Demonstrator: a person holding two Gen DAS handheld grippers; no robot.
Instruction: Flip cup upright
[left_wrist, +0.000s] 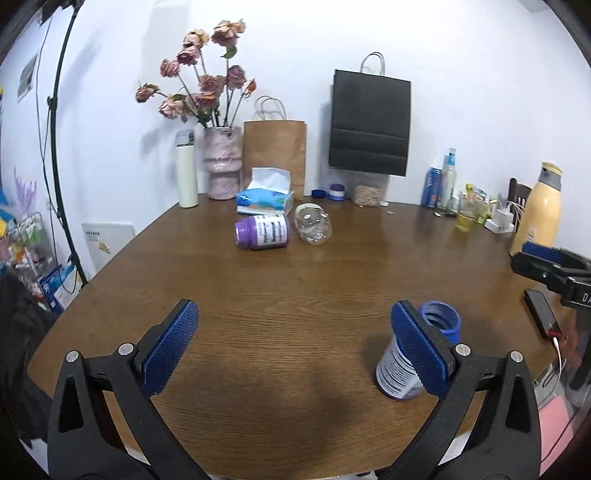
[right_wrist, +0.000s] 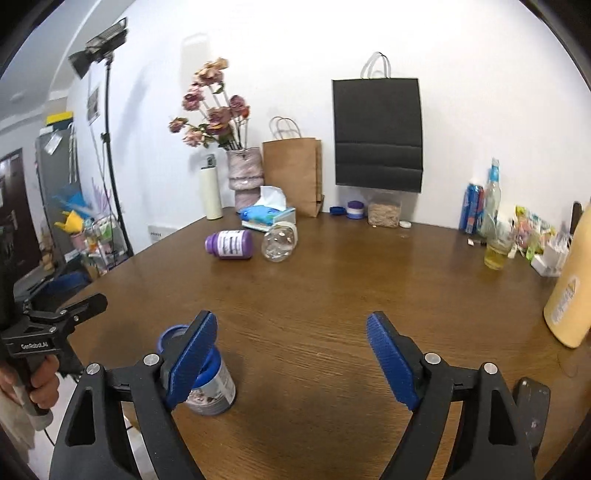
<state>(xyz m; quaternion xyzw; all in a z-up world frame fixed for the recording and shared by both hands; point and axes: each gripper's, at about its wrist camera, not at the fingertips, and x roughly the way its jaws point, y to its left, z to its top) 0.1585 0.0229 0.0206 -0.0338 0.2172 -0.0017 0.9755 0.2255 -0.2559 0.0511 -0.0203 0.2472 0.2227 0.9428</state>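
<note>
On the brown wooden tabletop (left_wrist: 295, 295), the blue-rimmed cup with a white printed label (left_wrist: 421, 354) stands upright, mouth up, near the front edge between my two tongs, left tongs (left_wrist: 295, 350) and right tongs (right_wrist: 291, 358) both spread wide, gripping nothing.

Bright even room light, soft shadows, fisheye-bent edges, dark corners

Both fisheye views look forward along open tongs, low and close over the bench (left_wrist: 295, 295), toward the back wall. The left wrist view sits left of the right; both share the black bag (left_wrist: 370, 123) (right_wrist: 377, 133)
</note>
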